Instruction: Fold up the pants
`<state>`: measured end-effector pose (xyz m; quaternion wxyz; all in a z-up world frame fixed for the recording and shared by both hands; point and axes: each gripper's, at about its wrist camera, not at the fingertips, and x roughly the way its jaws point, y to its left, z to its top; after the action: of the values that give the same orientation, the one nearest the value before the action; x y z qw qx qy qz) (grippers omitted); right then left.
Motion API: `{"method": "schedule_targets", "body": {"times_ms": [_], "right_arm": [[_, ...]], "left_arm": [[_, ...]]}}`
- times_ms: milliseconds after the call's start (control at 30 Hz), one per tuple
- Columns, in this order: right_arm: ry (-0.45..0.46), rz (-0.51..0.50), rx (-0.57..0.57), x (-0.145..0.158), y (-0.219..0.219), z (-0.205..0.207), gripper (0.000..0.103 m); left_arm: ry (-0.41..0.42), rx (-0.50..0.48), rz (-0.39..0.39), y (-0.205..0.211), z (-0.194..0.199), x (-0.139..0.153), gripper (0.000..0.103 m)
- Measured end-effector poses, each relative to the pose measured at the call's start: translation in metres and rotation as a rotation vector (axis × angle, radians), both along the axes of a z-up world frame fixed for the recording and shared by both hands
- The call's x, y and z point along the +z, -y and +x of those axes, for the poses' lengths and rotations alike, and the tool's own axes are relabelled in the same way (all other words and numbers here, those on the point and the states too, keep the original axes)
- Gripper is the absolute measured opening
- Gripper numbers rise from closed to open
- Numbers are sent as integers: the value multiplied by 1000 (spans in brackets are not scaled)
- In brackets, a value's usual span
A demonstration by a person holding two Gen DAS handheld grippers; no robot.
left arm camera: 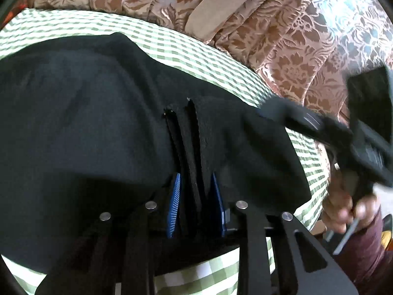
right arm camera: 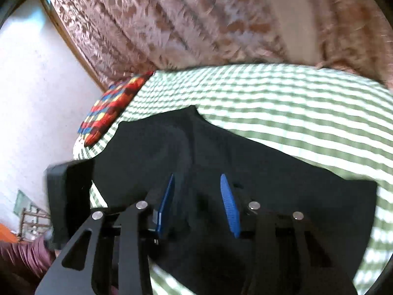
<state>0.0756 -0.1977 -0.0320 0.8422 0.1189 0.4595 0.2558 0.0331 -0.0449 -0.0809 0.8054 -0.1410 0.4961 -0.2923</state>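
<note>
A bed (left arm camera: 201, 56) covered by a green-checked sheet is backed by a brown floral curtain (left arm camera: 282, 44), and the black pants (left arm camera: 86, 113) are spread across it. A bunched fold of the pants is pinched by the left tongs (left arm camera: 196, 191). The right tongs (right arm camera: 200, 196) are held spread over the cloth, with nothing seen gripped.

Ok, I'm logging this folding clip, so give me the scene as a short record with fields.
garment: black pants, partly lifted
surface: green checked sheet
left hand-held gripper: shut on a fold of the pants
right hand-held gripper: pads apart, pants cloth between them; grip unclear
backdrop: brown floral curtain
other: multicoloured patterned cloth at the sheet's far left edge
image quality: right wrist view is motion-blurred
</note>
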Motion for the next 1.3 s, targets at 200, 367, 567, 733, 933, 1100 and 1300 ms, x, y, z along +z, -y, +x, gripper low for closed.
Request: {"method": "schedule_targets", "body": {"times_ms": [200,367,567,733,933,1100,1300], "right_arm": [[-31,-128,2,-50,-29,21,37],[-13,-86,-22,-38,-19,16,45],[66,-20,-45,-2,-18,-19,52],[79,-17,-17,2,-21,-62,55],[57,-22,-89,-7,-3,-79,55],[25,9,-139,-12,12,-78,55],[-6,26,-167,-22,20,-76,55]], "left_arm": [[19,36,8,-11,-4,4,27],[66,91,7,-35,-21,17,34],[34,331,-45,-120,-44,24,34],[-15,636,-149,-221,-76,22,34],[-82,927,-295,-303,-98,9,41],[-138,974,-318,-316,-79,1,44],[-220,1018,-277,-314,-67,-18,47]]}}
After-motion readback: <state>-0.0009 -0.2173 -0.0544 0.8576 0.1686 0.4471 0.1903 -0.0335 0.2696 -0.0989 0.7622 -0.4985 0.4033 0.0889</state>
